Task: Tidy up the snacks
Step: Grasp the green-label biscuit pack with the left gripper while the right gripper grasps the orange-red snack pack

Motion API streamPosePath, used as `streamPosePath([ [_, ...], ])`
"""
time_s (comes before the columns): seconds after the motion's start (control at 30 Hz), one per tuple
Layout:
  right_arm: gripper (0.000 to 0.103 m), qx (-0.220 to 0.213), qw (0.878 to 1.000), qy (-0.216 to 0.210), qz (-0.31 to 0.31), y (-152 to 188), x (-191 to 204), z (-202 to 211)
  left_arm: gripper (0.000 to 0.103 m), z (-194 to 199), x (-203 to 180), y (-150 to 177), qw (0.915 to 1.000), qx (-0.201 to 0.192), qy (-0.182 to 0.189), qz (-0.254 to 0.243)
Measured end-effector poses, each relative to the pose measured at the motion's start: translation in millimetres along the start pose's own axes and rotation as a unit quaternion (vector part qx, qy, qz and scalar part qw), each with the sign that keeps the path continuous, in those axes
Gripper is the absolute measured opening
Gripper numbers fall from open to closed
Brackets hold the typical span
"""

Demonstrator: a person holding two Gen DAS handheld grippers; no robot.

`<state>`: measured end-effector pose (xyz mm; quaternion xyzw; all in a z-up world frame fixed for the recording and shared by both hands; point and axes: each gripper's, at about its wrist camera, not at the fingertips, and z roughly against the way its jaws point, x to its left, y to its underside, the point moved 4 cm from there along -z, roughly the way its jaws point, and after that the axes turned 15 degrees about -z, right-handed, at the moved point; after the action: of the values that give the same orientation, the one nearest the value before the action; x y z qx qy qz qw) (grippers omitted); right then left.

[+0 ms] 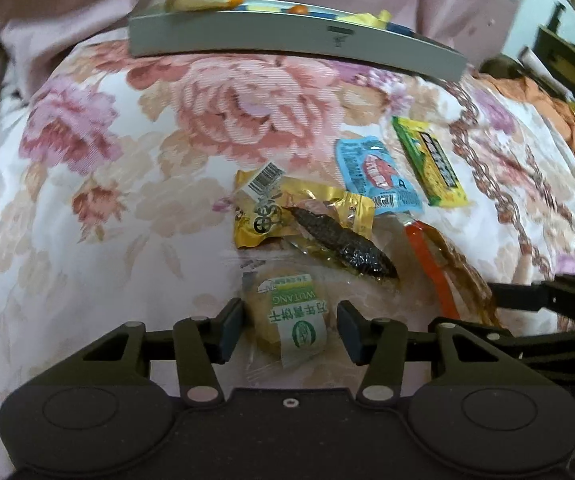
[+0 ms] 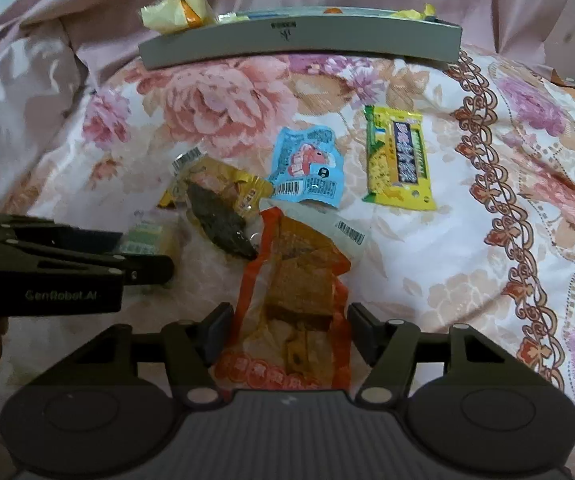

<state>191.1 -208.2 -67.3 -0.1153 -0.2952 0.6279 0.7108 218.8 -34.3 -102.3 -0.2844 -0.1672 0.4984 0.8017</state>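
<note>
A round biscuit pack [image 1: 287, 316] with a green and white label lies on the floral quilt [image 1: 127, 160]. My left gripper [image 1: 290, 330] is shut on it, both pads against its clear wrapper. In the right wrist view, an orange pack of brown tofu pieces [image 2: 299, 292] lies between the jaws of my right gripper [image 2: 290, 332]. That gripper is open, its pads just off the pack's edges. Beyond lie a gold pack [image 1: 263, 216], a dark seaweed-like snack [image 1: 339, 244], a blue pack [image 2: 307, 168] and a yellow-green pack [image 2: 399, 160]. My left gripper [image 2: 145, 254] reaches in from the left.
A grey tray [image 2: 299, 40] sits at the far edge of the quilt with a pale yellow pack [image 2: 175, 10] and other snacks on it. Pink bedding [image 2: 87, 0] rises behind it. Furniture shows at the far right [image 1: 567, 68].
</note>
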Motion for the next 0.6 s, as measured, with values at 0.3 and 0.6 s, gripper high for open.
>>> streamPosePath([
  [0.3,0.056,-0.014,0.999,-0.034,0.010,-0.1,7.6,5.7,0.049,1.2,-0.4,0.2,1.0000,-0.001,-0.005,-0.002],
  [0.6,0.055,-0.022,0.999,-0.030,0.005,-3.1,5.9,7.9,0.052,-4.4,-4.9,-0.1,0.9991,0.002,-0.006,-0.042],
])
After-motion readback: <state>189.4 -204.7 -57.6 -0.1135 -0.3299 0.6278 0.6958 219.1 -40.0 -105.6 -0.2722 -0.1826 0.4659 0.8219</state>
